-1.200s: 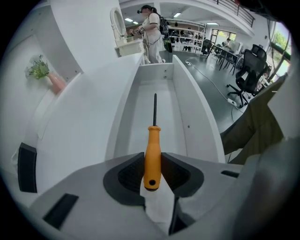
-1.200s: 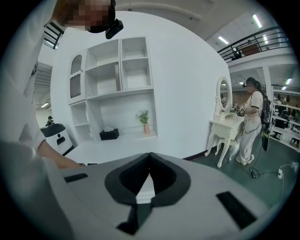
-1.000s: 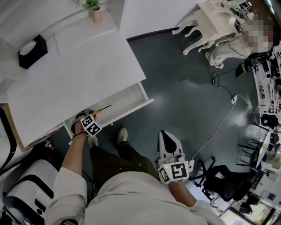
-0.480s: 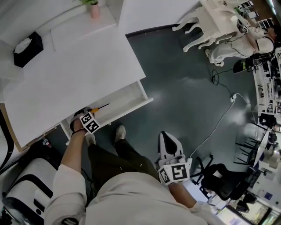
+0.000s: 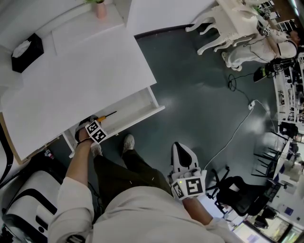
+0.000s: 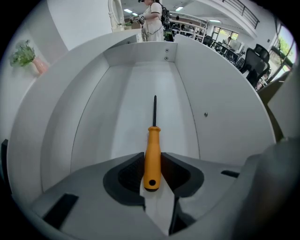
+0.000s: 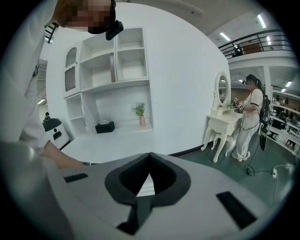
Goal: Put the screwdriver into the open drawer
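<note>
An orange-handled screwdriver (image 6: 152, 150) with a thin black shaft points straight along the open white drawer (image 6: 140, 89). My left gripper (image 6: 152, 171) is shut on its handle and holds it over the drawer's near end. In the head view the left gripper (image 5: 98, 127) is at the drawer's (image 5: 140, 102) left end, with the screwdriver (image 5: 107, 116) sticking out over the inside. The right gripper (image 5: 183, 159) hangs by the person's side over the floor, shut with nothing in it; in its own view the right gripper (image 7: 149, 174) has its jaws together.
The white desk (image 5: 76, 80) carries a black tissue box (image 5: 24, 46) and a pink plant pot (image 5: 100, 9) at the back. A white dressing table (image 5: 232, 23) and cables (image 5: 237, 128) stand on the dark floor to the right. An office chair (image 5: 237, 194) is near the right gripper.
The view has drifted slightly; my left gripper with the screwdriver stays at the drawer's left end. The right gripper has not moved.
</note>
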The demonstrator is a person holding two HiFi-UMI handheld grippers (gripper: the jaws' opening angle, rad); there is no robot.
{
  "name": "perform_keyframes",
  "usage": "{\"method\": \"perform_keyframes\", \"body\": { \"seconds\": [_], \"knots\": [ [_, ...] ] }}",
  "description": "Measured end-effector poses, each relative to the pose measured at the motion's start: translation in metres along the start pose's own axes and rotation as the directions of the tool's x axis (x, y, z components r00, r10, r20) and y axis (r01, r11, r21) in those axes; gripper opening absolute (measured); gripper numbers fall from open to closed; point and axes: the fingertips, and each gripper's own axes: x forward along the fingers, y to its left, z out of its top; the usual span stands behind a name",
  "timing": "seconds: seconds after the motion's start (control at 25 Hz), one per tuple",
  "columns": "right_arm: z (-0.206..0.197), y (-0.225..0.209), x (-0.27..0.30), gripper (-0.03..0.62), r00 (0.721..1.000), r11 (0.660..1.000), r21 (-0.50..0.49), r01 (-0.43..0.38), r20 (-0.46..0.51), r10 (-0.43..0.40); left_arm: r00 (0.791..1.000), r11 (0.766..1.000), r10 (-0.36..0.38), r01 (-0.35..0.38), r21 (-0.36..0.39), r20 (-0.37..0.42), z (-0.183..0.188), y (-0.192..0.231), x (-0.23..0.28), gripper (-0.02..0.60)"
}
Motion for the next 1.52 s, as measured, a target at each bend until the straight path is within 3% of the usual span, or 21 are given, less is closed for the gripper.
{"method": "perform_keyframes", "body": {
  "seconds": [0.72, 1.52],
  "knots": [
    [0.001, 0.001, 0.005, 0.003, 1.000, 1.000, -0.001, -0.007, 0.006, 0.007, 1.000, 1.000, -0.013, 0.013, 0.023, -0.026, -0.001, 0.001, 0.004, 0.114],
    [0.008, 0.009, 0.006, 0.003, 0.999, 0.999, 0.000, -0.039, 0.035, 0.039, 0.999, 0.999, 0.035, -0.035, 0.020, 0.039, 0.010, -0.001, -0.033, 0.115]
  ]
}}
